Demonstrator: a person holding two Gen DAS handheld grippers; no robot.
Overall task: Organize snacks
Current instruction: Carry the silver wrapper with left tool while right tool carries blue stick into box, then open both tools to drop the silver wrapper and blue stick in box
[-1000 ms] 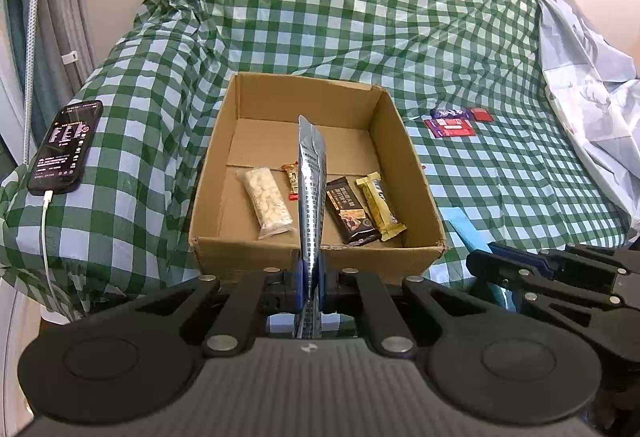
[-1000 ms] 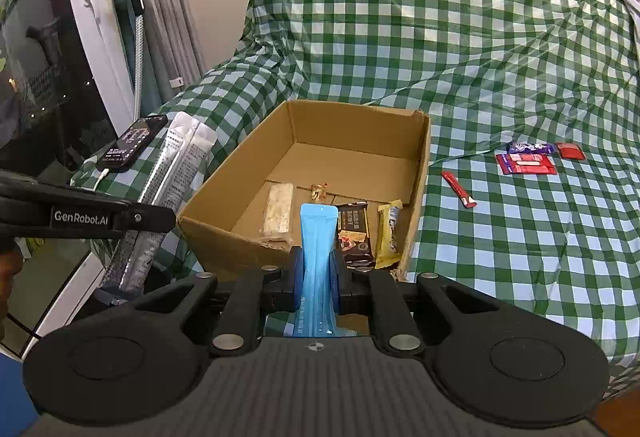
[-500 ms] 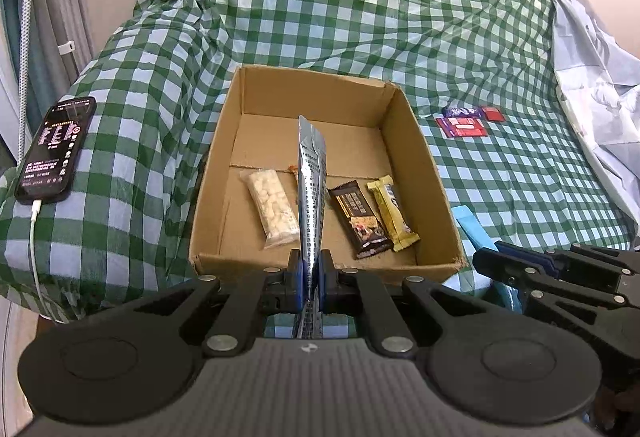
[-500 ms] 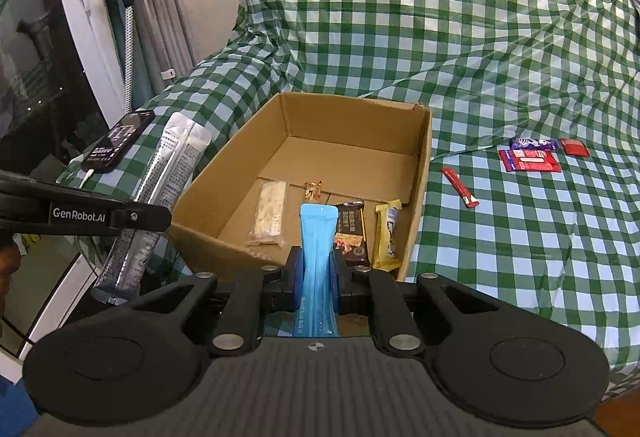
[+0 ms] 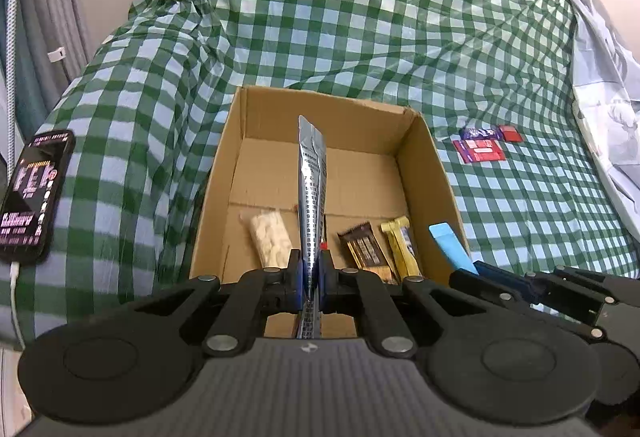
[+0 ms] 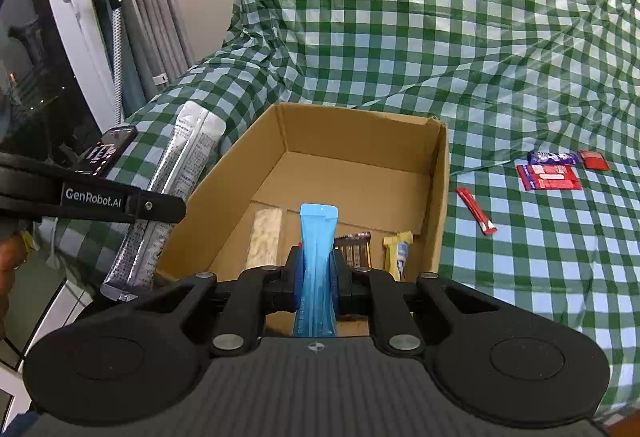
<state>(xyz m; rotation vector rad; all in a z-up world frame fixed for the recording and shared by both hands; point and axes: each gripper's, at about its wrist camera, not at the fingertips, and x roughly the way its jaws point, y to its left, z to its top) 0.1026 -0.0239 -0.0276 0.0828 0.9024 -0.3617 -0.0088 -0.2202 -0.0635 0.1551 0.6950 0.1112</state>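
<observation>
An open cardboard box (image 5: 426, 157) (image 6: 436, 197) sits on the green checked cloth. It holds a pale puffed bar (image 5: 270, 243), a brown bar (image 5: 362, 247) and a yellow bar (image 5: 400, 245). My left gripper (image 5: 310, 269) is shut on a long silver packet (image 5: 311, 189) held upright over the box's near wall; the packet also shows in the right wrist view (image 6: 172, 189). My right gripper (image 6: 317, 269) is shut on a light blue packet (image 6: 318, 245) at the box's near right corner, also seen in the left wrist view (image 5: 450, 245).
A phone (image 5: 34, 193) on a cable lies left of the box. Red and purple snacks (image 6: 548, 175) and a thin red stick (image 6: 476, 211) lie on the cloth to the right. White sheeting (image 5: 604, 85) is at far right. Curtains and a window stand at left.
Both grippers have moved forward toward the box with their packets still gripped. The box looks nearer and the view now looks more steeply down into it.
</observation>
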